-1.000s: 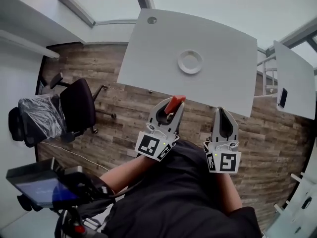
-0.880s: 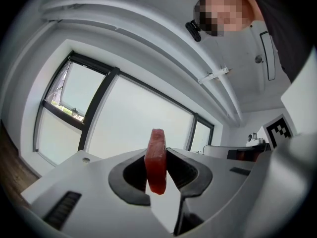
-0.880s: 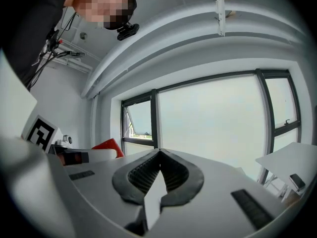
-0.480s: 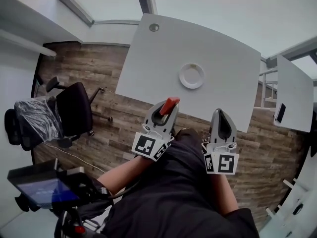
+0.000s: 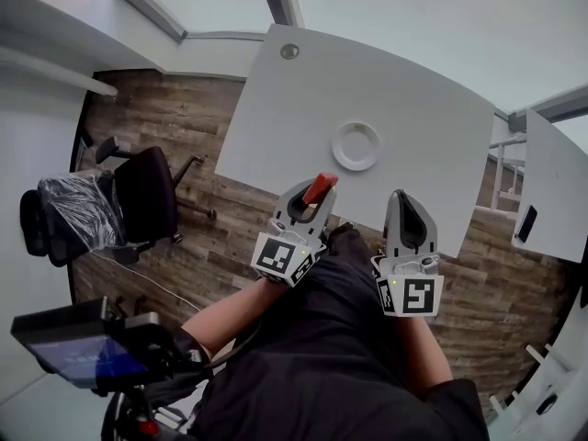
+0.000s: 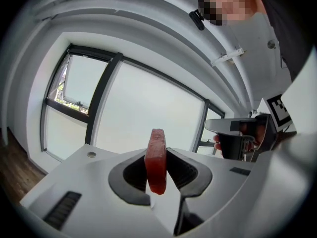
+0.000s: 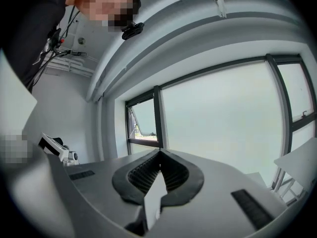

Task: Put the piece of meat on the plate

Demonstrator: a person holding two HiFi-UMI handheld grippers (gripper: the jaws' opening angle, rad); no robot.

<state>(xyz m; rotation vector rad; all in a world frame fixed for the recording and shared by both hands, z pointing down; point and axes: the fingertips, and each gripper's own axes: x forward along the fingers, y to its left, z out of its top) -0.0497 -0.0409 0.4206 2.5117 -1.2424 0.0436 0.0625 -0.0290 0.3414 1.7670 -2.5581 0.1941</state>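
We see the left gripper [image 5: 312,198] pinching the piece of meat [image 6: 156,160]. It is a red, flat slab that stands on edge between the two dark pads, and about half of it sticks out above the jaw tips. The pads press on both of its flat sides, so the jaws are kept a little apart by the meat alone.

The right gripper [image 7: 159,156] holds nothing. Its two jaws are pressed together, their tips meet, and only the hollow between the ribbed pads stays open behind them.

In the head view both grippers are held up side by side in front of the person's dark clothing, the left one a bit apart from the right one. Both tips reach to the near edge of the white table [image 5: 413,90]. The meat is in the air at this near edge and it does not touch the table.

The plate [image 5: 337,146] is white, round and empty. It lies on the table closer to the near edge than to the far edge, about midway along it, beyond the meat and slightly to its right.

A small round hole [image 5: 289,51] is near the far left corner of the table. On the wooden floor [image 5: 220,219] left of the table stands a black office chair [image 5: 147,196]. A second white table [image 5: 556,177] is at the right.
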